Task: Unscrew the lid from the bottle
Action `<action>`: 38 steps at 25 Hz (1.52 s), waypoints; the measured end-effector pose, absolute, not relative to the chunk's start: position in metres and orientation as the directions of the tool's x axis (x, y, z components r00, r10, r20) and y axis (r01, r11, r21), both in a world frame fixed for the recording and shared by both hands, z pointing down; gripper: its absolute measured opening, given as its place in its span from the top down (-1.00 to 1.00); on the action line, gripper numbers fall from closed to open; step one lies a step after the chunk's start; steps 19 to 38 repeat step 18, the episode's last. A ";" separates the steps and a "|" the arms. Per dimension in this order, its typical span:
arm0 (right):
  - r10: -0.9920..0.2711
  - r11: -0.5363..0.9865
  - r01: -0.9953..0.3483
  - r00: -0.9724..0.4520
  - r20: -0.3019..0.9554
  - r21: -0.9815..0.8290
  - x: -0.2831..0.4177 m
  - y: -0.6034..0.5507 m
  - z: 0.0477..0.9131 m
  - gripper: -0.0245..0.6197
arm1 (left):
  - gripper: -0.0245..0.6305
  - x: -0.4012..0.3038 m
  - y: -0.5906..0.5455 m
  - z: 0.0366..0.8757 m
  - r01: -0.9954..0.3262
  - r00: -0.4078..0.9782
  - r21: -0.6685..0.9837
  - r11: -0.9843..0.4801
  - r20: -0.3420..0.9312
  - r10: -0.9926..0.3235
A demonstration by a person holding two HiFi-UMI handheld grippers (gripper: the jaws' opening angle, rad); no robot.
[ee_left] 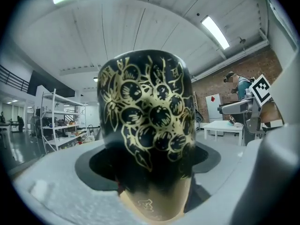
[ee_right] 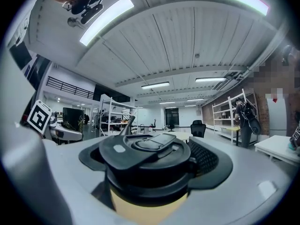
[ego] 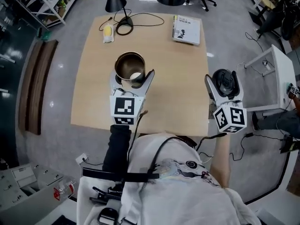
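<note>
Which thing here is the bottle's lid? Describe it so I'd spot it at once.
Start at the pale wooden table and look just past its right edge, where the right gripper holds a round black plastic lid in its jaws. Unlike the open-mouthed black-and-gold metal bottle nearby, it is low with a flip tab on top.

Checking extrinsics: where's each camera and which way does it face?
Head view: on head, steeply down at table; left claw, right claw, torso show.
Left gripper view: on left claw, level along its jaws at gripped bottle.
Right gripper view: on right claw, level along its jaws at gripped lid.
Shared: head view shows bottle and lid too.
</note>
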State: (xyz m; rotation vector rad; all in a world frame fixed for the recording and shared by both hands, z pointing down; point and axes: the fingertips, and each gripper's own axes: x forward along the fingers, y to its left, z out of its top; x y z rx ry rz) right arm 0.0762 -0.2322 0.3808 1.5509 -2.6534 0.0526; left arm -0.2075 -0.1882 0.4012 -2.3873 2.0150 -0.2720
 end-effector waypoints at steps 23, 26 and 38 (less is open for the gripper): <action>-0.850 0.522 -0.853 -0.518 0.094 0.022 0.061 -0.235 0.387 -0.61 | -0.36 -0.209 -0.187 0.415 -0.973 0.183 -0.110 -0.203 0.168 -0.969; -0.850 0.522 -0.853 -0.518 0.094 0.022 0.061 -0.235 0.387 -0.61 | -0.36 -0.209 -0.187 0.415 -0.973 0.183 -0.110 -0.203 0.168 -0.969; -0.850 0.522 -0.853 -0.518 0.094 0.022 0.061 -0.235 0.387 -0.61 | -0.36 -0.209 -0.187 0.415 -0.973 0.183 -0.110 -0.203 0.168 -0.969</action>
